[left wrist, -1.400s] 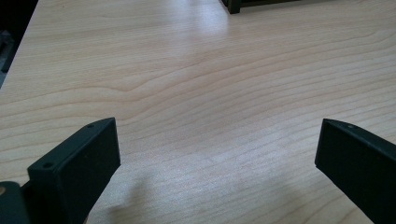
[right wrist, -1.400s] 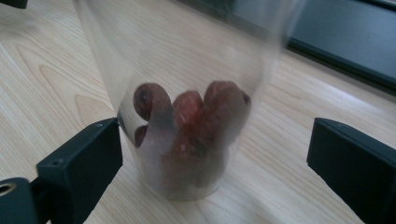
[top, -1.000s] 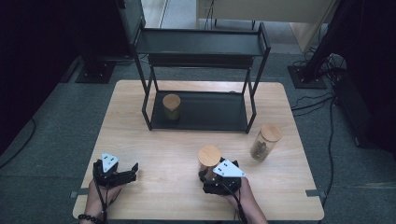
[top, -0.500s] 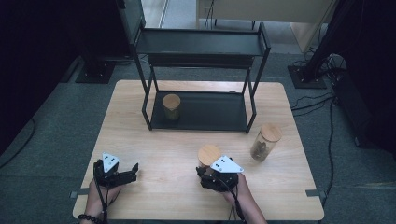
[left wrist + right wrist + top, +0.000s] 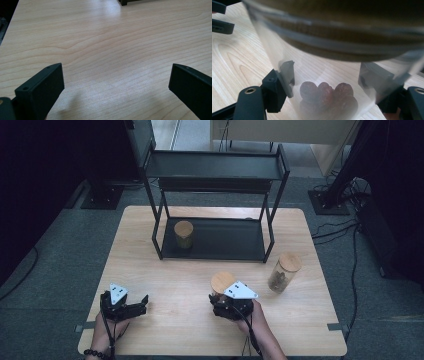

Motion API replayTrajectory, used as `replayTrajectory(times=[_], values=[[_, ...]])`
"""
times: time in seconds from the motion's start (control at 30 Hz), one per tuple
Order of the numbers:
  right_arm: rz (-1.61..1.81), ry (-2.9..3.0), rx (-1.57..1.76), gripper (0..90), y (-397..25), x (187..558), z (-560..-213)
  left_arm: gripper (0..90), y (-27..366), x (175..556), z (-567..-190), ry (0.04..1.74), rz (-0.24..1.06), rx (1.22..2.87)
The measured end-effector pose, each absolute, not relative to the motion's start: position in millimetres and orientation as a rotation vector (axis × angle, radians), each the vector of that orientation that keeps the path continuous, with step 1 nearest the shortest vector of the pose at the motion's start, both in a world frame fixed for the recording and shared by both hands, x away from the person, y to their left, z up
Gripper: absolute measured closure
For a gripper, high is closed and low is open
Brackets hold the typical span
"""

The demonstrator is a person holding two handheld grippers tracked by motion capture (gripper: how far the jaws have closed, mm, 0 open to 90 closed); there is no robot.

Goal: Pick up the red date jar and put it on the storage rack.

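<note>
In the high view, the right gripper [image 5: 223, 296] is clamped on a glass jar [image 5: 221, 285] with a wooden lid, near the table's [image 5: 165, 270] front edge, right of middle. The left gripper [image 5: 136, 305] rests by the front left corner. In the left gripper view, its jaws stand wide apart over bare wood. In the right gripper view, the jaws press the jar's clear wall above dark dried fruit [image 5: 328, 95]. The jar looks rigid, smooth, breakable and fairly light; gripping mid-body below the lid seems safest.

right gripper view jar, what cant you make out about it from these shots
- Jar in the right gripper view: lid top cut off by the upper edge, rim blurred.
- Dark red contents: too blurred through the glass to identify.
- High view: jar body hidden by the right gripper and its grey plate; whether the fingers press the glass is unclear.
</note>
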State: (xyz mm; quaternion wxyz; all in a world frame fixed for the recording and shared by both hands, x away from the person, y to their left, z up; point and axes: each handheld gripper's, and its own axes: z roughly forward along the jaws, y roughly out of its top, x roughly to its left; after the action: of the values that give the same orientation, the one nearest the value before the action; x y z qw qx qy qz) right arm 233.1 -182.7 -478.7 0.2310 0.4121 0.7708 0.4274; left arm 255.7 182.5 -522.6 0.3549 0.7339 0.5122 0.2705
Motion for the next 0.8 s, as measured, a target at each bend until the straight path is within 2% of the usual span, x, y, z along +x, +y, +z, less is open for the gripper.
replayTrajectory(times=[0.8], values=[[1.129,2.081,1.171,25.7,-176,265,-460,0.2,183,256,-523,1.323,0.696,1.894]])
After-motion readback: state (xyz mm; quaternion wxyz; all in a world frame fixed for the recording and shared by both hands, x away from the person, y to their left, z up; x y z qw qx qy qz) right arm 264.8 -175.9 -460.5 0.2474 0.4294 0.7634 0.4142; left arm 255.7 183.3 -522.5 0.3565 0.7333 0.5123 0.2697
